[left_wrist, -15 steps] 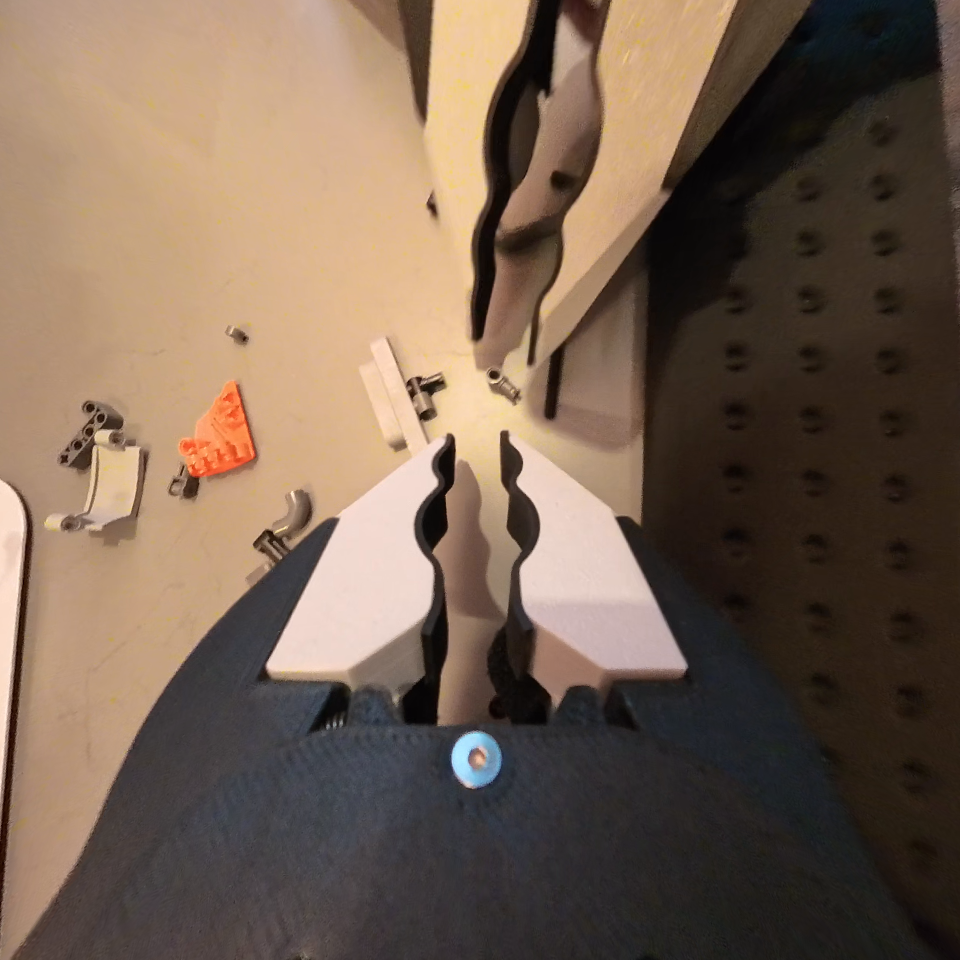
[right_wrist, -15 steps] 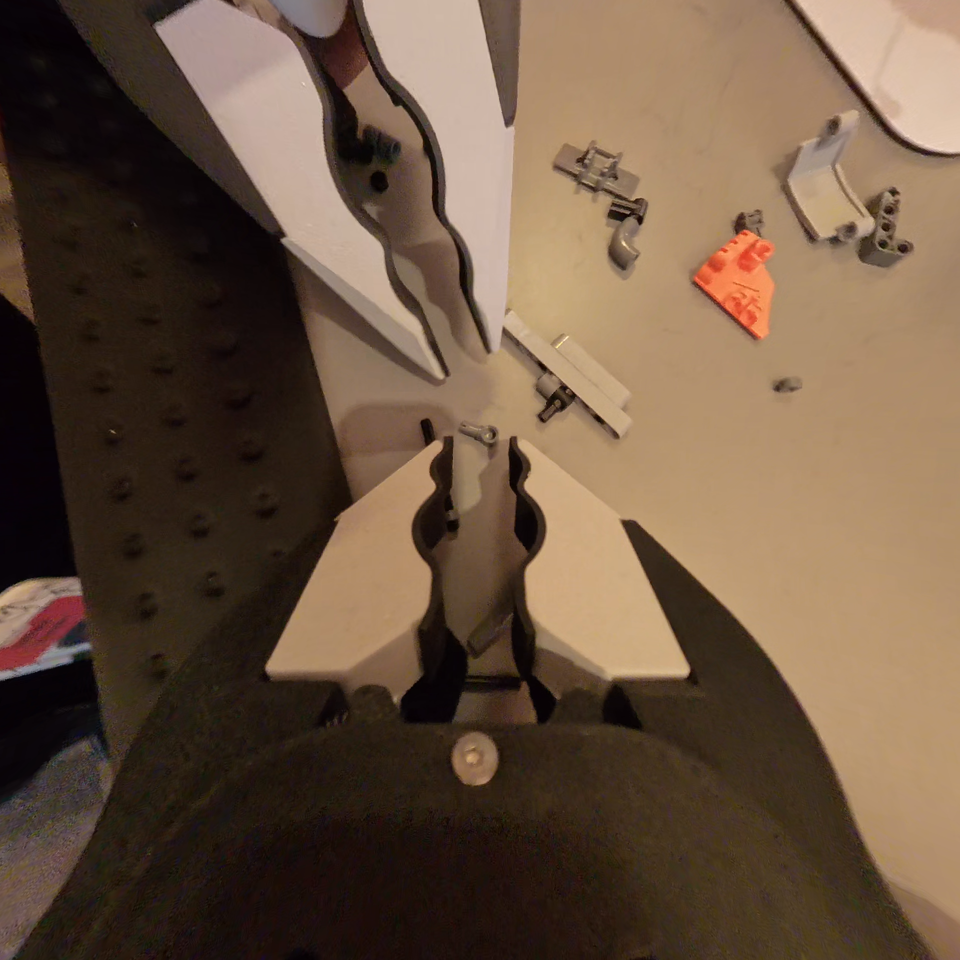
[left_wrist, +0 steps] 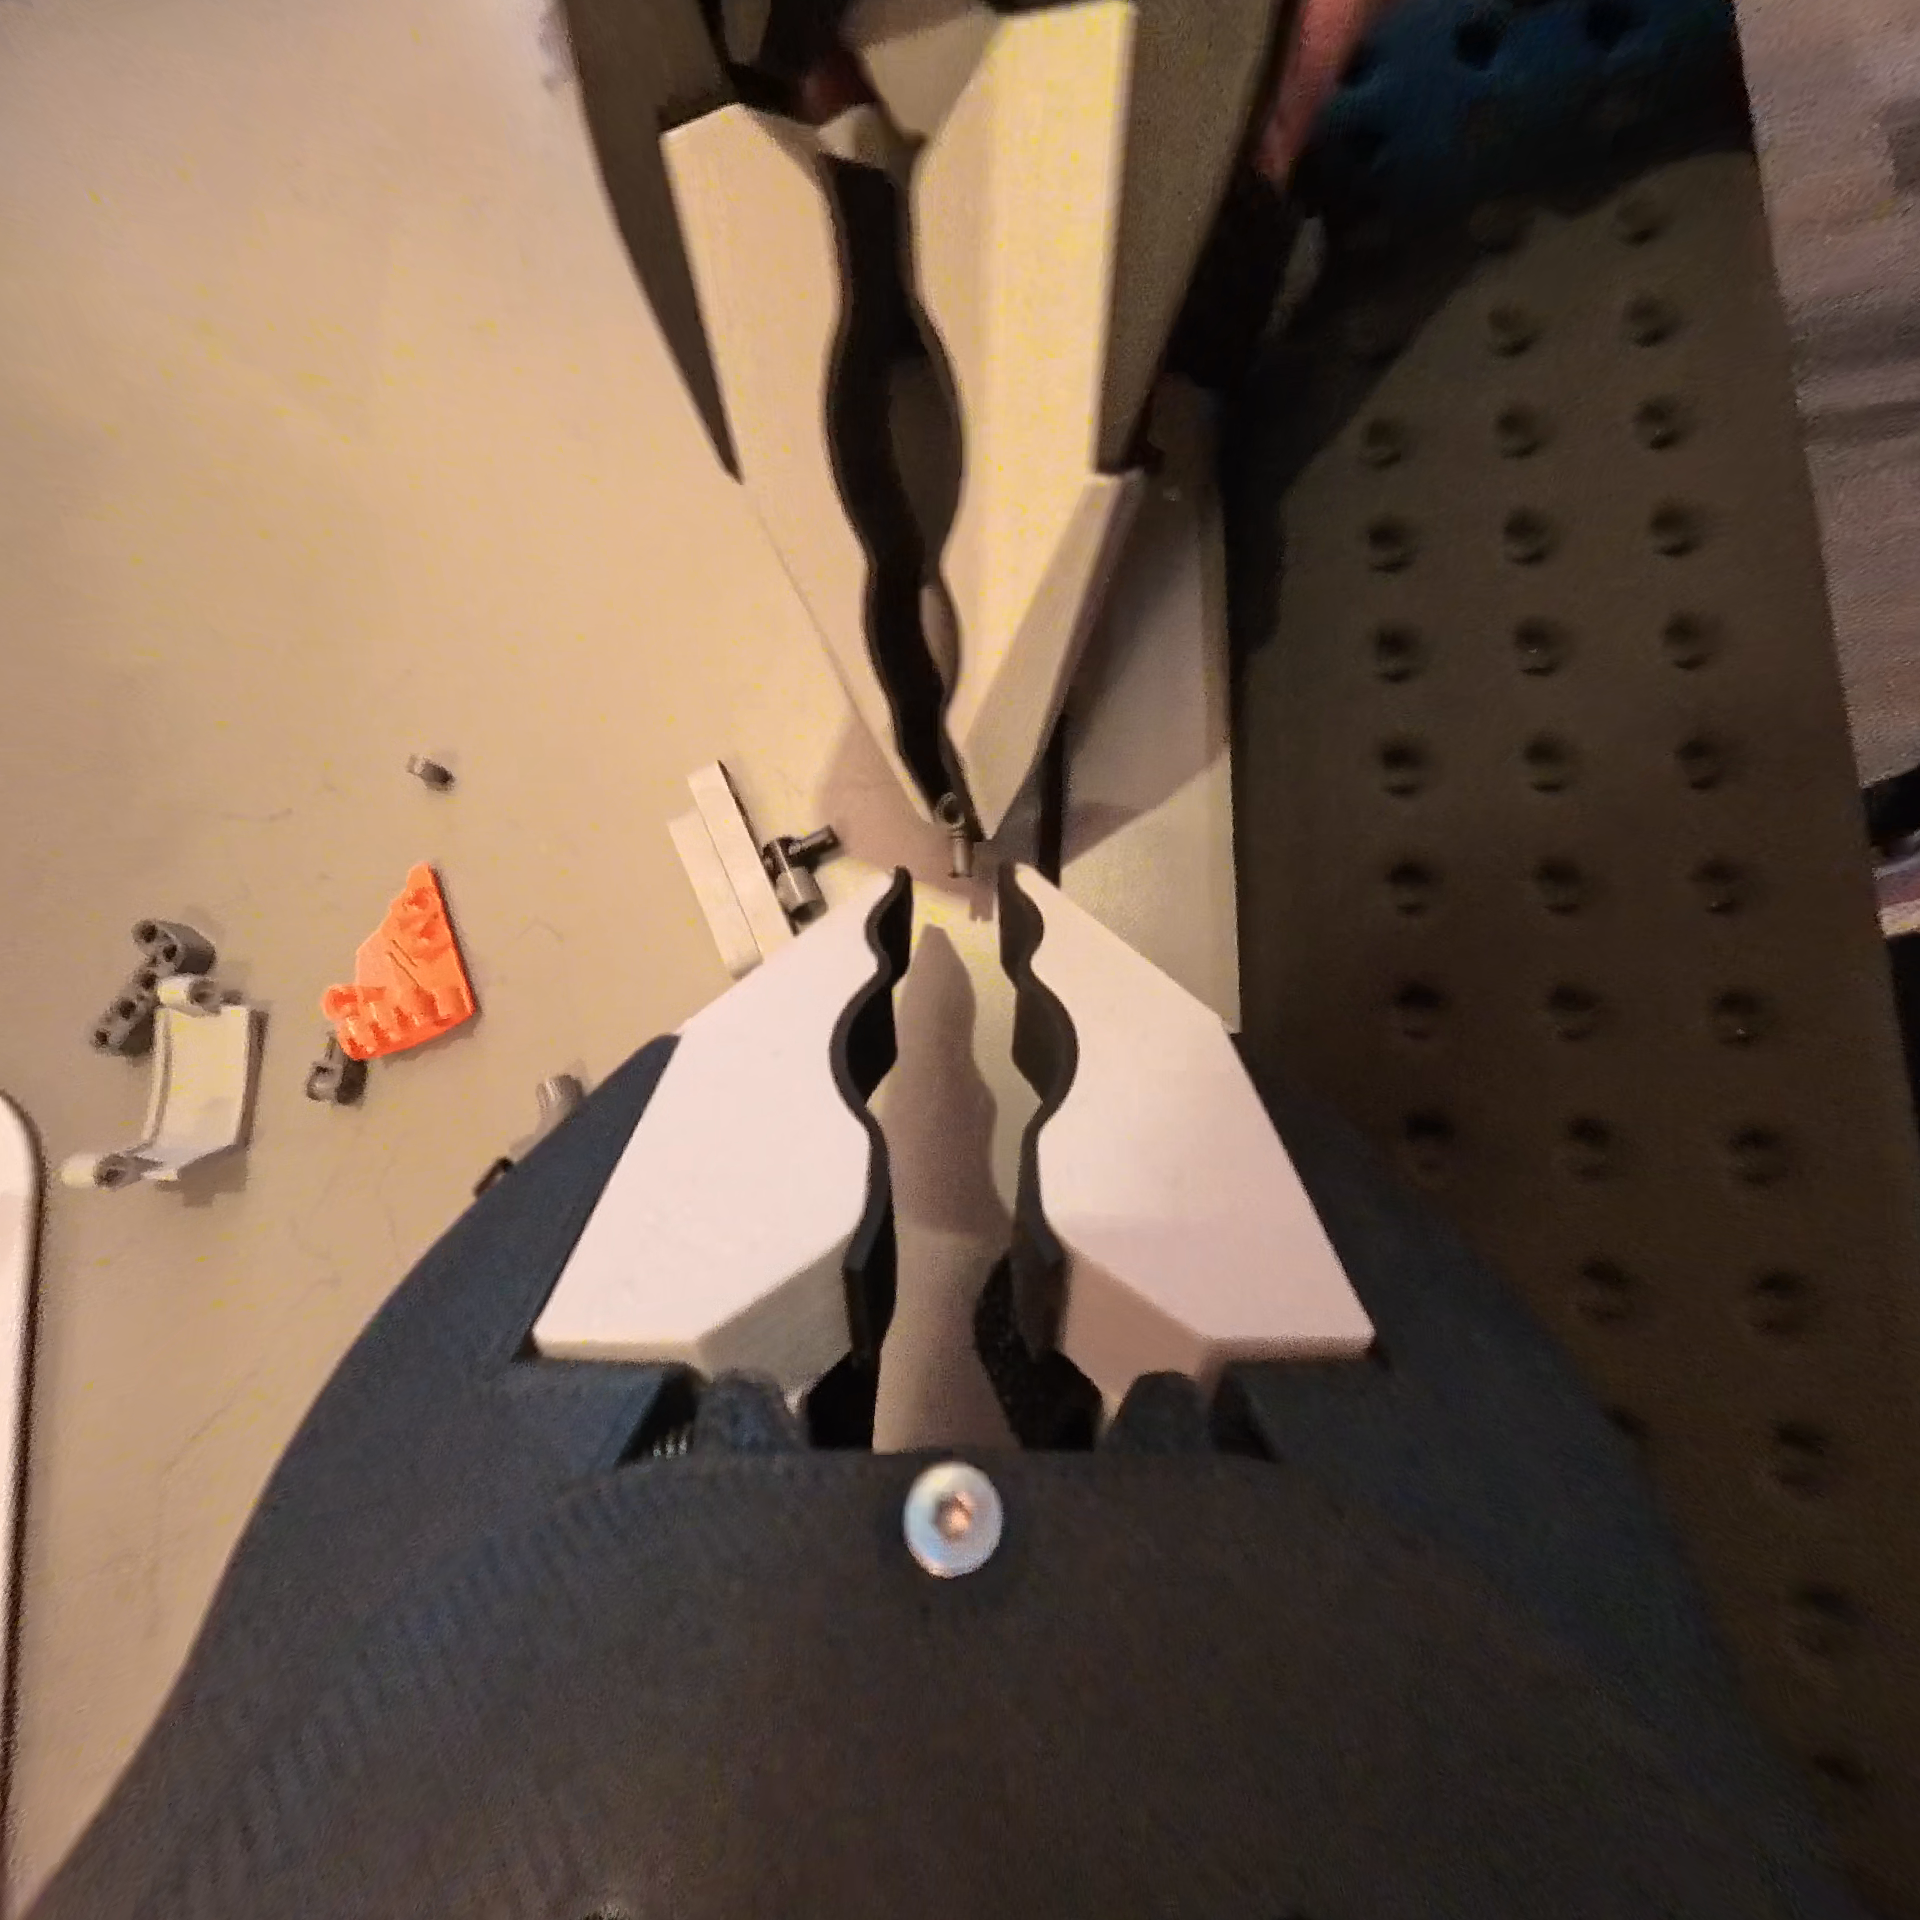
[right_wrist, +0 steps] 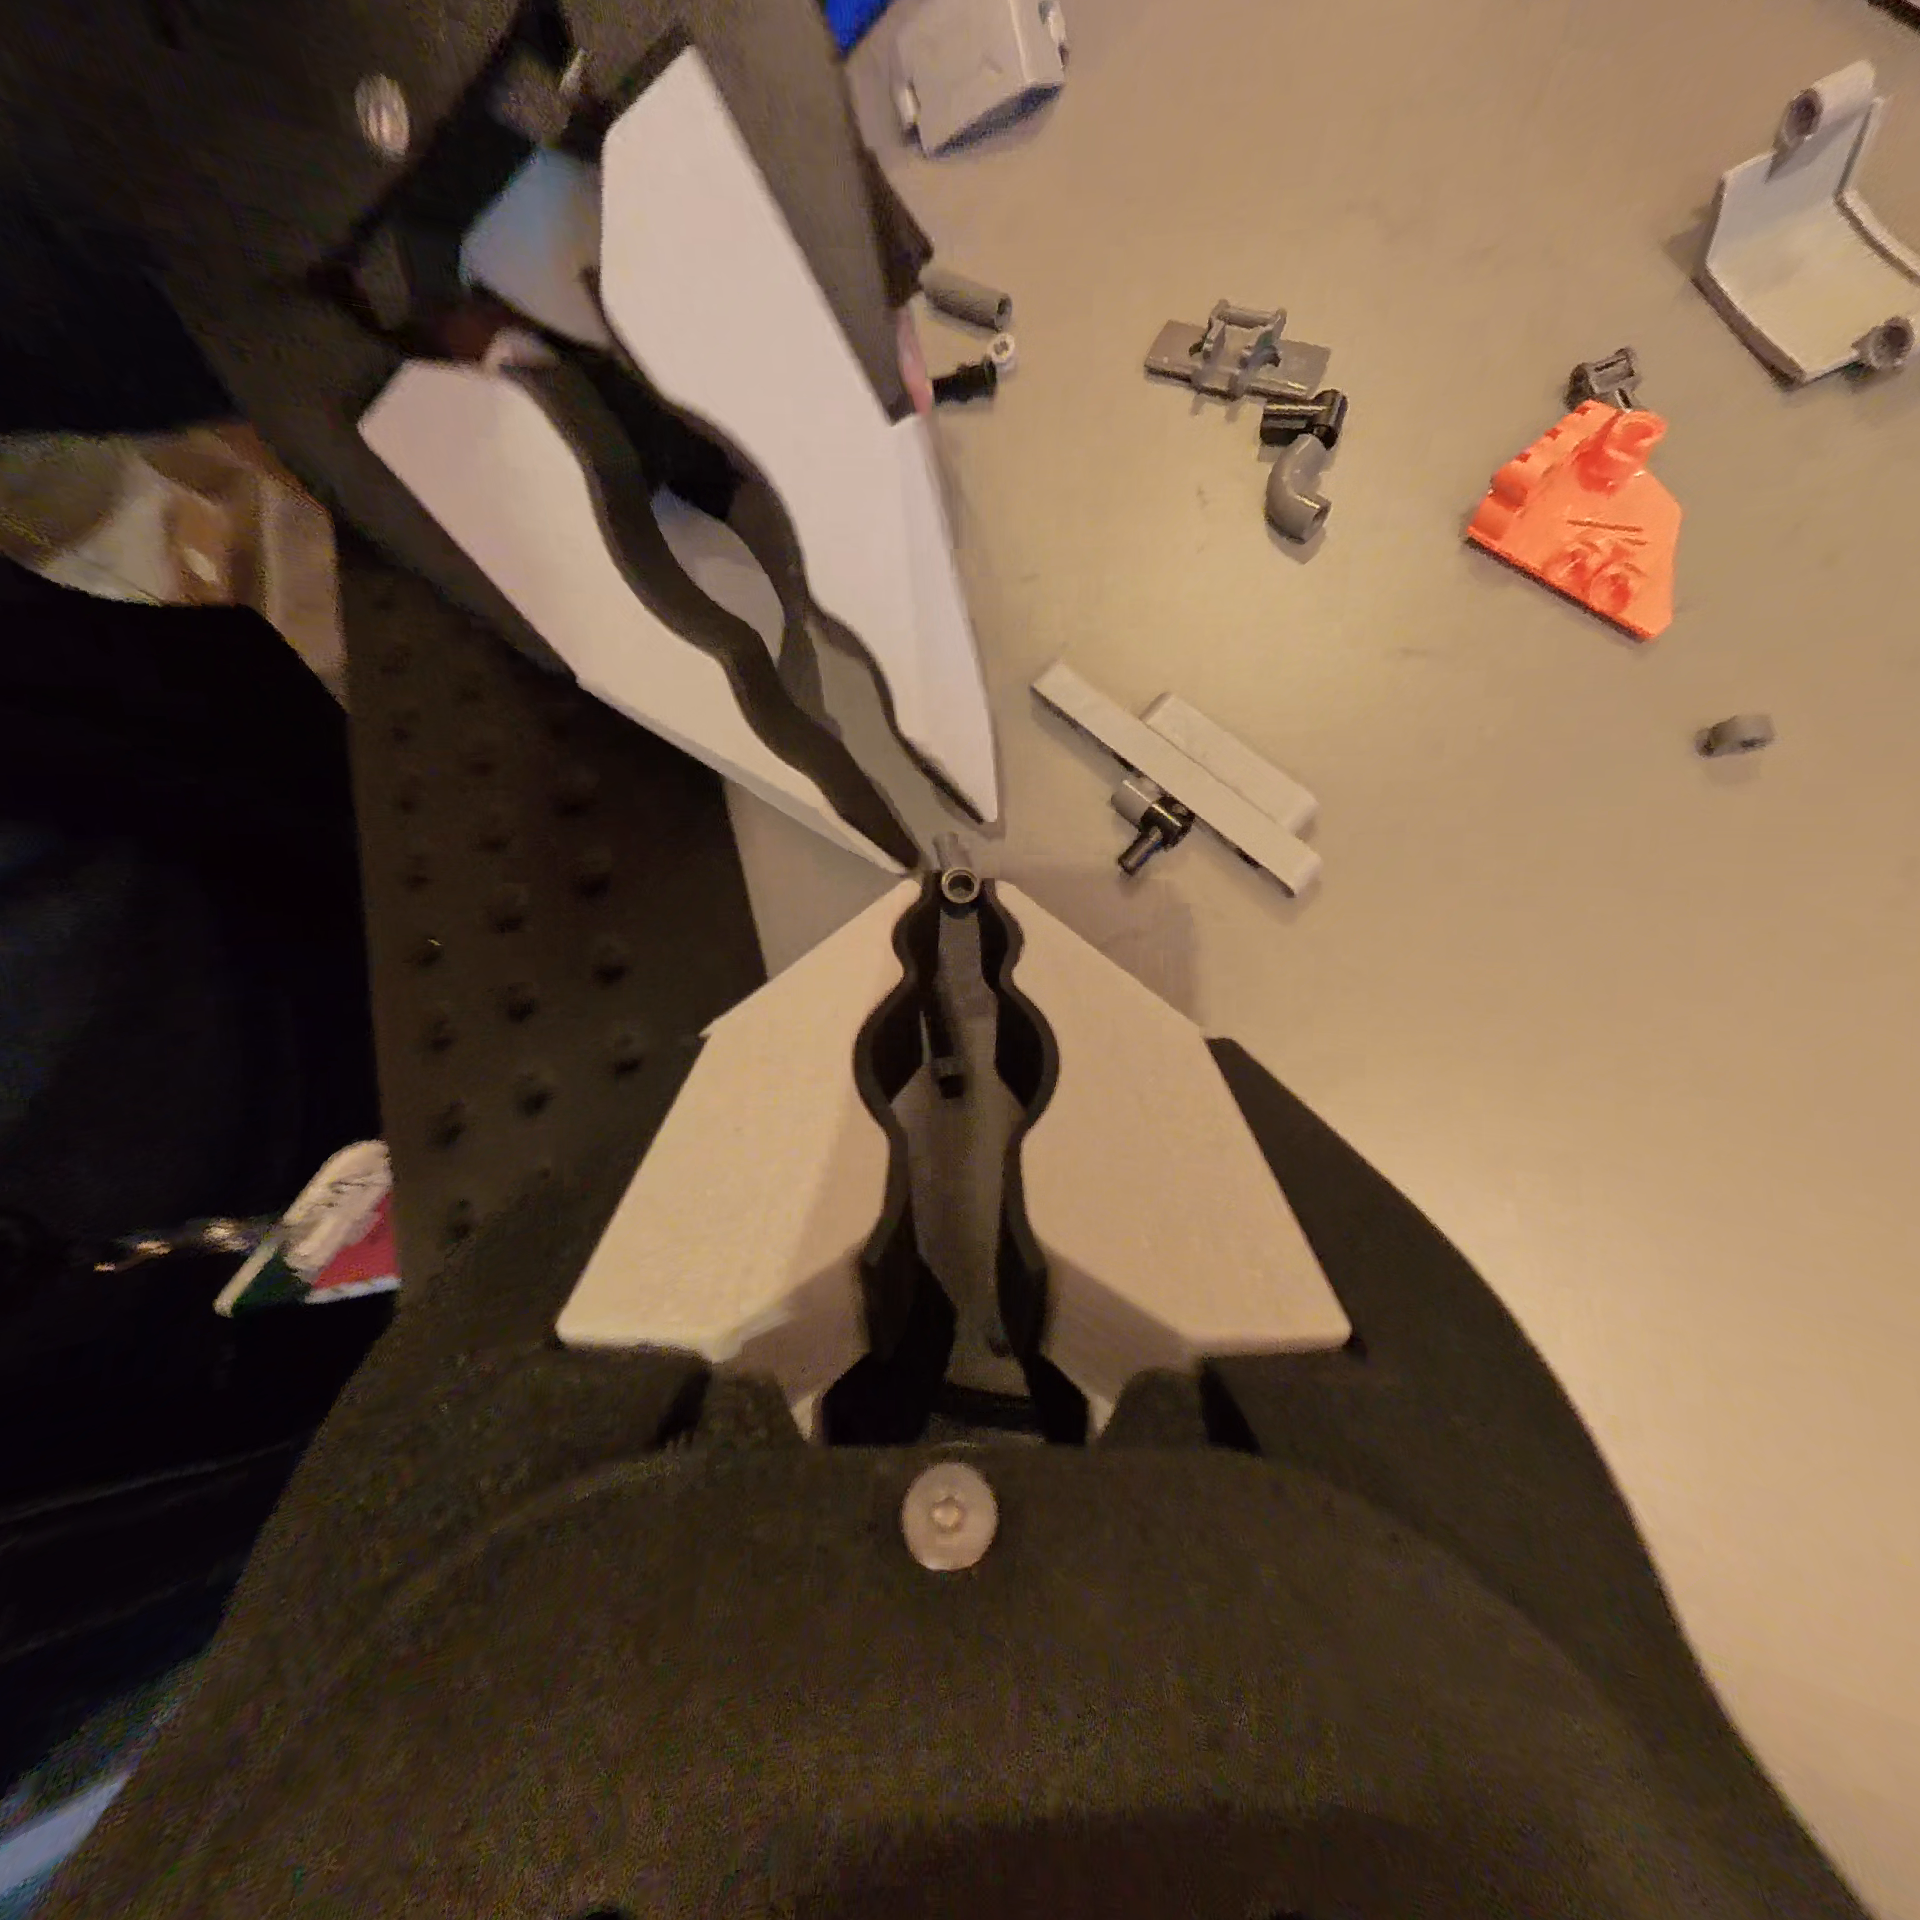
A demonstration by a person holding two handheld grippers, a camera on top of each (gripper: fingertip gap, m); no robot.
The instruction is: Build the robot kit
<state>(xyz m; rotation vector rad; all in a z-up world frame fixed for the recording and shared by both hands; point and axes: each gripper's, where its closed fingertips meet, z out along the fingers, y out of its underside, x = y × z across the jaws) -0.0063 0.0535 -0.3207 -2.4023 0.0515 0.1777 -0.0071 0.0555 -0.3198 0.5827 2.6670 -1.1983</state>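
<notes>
Small grey pin pinched at right gripper's tips

Small grey pin (right_wrist: 957, 883) sits clamped between the right gripper (right_wrist: 956, 896) fingertips. Just beyond the pin, the left gripper (left_wrist: 954, 883) stands parted, holding nothing. Right of the pin lies a grey beam (right_wrist: 1184, 792); contact with the table (right_wrist: 1455, 935) seems absent, though blur hinders.

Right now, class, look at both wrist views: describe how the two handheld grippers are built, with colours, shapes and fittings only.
Both match. The left gripper has a dark, finely ribbed, rounded body with one silver screw at its centre. Its two fingers are pale grey wedges tapering to points, each lined inside with a wavy black pad. The right gripper is alike, with its own silver screw. No cables or sleeves show.
</notes>
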